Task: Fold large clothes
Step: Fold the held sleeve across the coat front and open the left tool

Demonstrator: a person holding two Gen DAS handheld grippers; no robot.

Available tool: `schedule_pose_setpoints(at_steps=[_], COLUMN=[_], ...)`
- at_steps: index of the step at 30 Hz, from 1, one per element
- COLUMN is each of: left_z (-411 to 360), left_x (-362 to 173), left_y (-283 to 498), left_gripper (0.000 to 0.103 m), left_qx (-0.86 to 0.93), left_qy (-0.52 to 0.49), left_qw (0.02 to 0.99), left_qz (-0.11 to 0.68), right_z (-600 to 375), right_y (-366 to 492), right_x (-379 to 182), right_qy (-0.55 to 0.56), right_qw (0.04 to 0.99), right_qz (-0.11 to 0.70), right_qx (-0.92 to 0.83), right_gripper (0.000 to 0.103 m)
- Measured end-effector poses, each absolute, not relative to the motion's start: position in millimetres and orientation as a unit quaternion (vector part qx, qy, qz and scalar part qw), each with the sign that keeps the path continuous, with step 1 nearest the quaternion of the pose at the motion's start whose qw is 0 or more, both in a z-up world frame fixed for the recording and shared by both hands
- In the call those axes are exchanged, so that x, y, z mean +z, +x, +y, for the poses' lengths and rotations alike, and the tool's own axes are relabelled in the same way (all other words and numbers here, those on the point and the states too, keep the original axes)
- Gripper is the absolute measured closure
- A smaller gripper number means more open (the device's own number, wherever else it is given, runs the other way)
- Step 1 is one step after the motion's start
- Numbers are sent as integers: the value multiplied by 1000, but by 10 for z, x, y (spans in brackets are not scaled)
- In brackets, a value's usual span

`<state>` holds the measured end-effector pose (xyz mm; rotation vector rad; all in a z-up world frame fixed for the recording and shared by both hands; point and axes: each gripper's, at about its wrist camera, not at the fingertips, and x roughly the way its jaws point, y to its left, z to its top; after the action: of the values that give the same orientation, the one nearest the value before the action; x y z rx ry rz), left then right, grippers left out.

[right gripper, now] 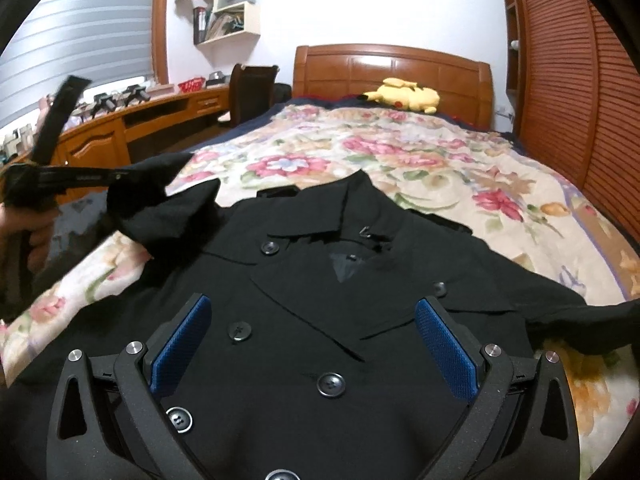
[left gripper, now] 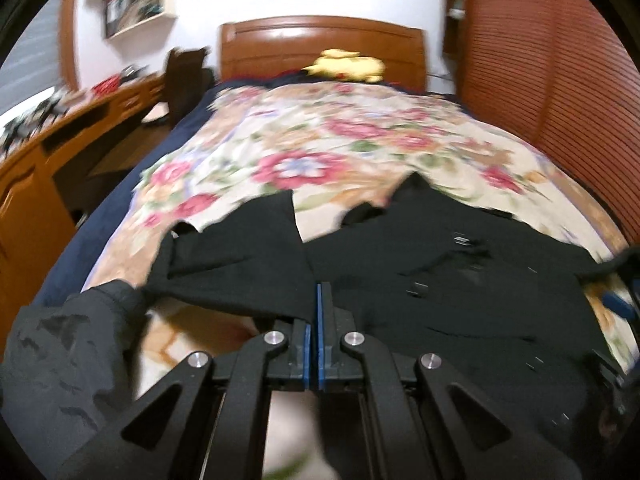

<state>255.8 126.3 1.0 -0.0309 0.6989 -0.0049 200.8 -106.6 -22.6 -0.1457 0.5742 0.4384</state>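
Note:
A black double-breasted coat (right gripper: 320,320) lies front up on the floral bedspread (right gripper: 400,152), collar toward the headboard. My right gripper (right gripper: 316,312) is open and empty, its blue pads (right gripper: 444,348) spread just above the coat's chest and buttons. My left gripper (left gripper: 320,292) is shut on the coat's left sleeve (left gripper: 248,248) and holds it lifted off the bed. The right wrist view shows that gripper (right gripper: 112,178) at the far left with the sleeve cloth (right gripper: 168,204) bunched at its tip. The coat's right sleeve (right gripper: 580,320) stretches out to the right.
A yellow plush toy (right gripper: 404,96) lies by the wooden headboard (right gripper: 392,68). A wooden desk (right gripper: 132,120) with a dark chair (right gripper: 250,88) runs along the left. Slatted wooden doors (right gripper: 568,80) stand on the right. A dark grey jacket sleeve (left gripper: 68,360) is at lower left.

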Motion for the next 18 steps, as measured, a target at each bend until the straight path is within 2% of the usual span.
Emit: schedule_pose_setpoints(at_steps=[7, 14, 18], left_z=[639, 467, 532], left_x=[-32, -303, -299], left_y=[2186, 1859, 1665], left_gripper=[102, 68, 62], left_qx=[-44, -87, -76], left_qy=[17, 11, 24], left_qw=[931, 918, 921], left_qz=[361, 387, 381], right_z=[-1201, -1270, -1248], right_y=[1908, 1846, 1825], right_x=[-186, -194, -208], right_qy=[-71, -76, -80], right_qw=[936, 936, 935], right_qz=[277, 276, 276], right_qx=[206, 207, 208], right_gripper=[0, 0, 0])
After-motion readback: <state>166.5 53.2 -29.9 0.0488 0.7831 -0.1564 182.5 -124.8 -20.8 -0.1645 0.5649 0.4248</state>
